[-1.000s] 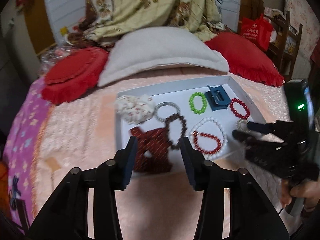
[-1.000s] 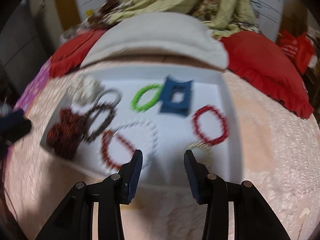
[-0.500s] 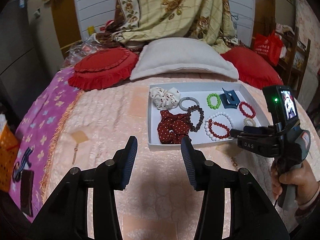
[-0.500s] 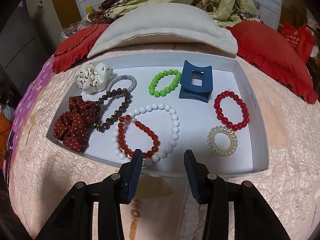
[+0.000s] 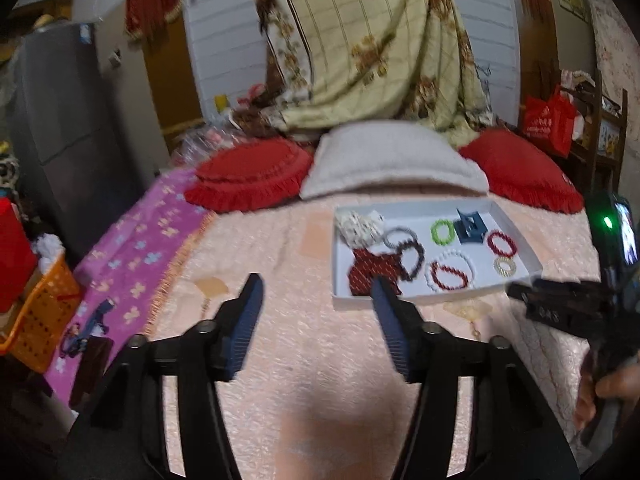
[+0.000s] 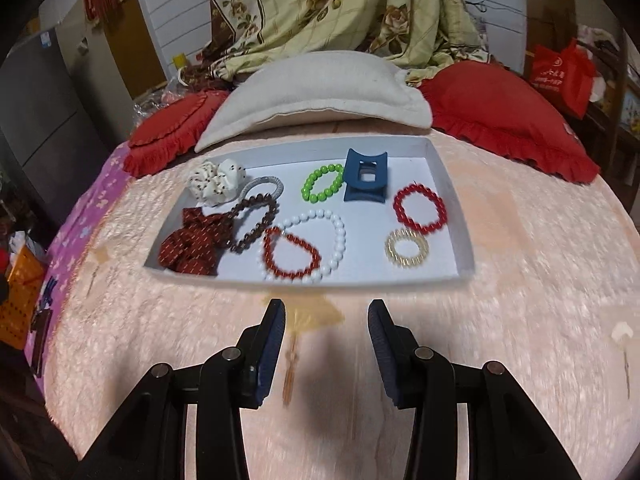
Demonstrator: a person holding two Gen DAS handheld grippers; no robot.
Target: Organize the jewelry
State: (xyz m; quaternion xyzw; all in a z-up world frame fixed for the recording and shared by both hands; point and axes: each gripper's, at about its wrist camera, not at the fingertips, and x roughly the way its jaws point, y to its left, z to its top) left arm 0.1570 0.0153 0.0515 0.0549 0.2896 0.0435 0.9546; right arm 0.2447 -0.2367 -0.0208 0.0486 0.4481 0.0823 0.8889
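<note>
Peach bedspread (image 6: 520, 280) carries a shallow white tray (image 6: 460, 236) below the pillows. From its left: a dark red scrunchie (image 6: 192, 246), soft and easy to pinch at a fold; a brown bead bracelet (image 6: 252, 222); a red bracelet (image 6: 290, 256) lying inside a white one (image 6: 336, 236), both light, likely slippery, best taken across the beads; a stiff blue hair claw (image 6: 366, 176). Left gripper (image 5: 316, 316) and right gripper (image 6: 326, 344) hover near, wide apart and empty.
</note>
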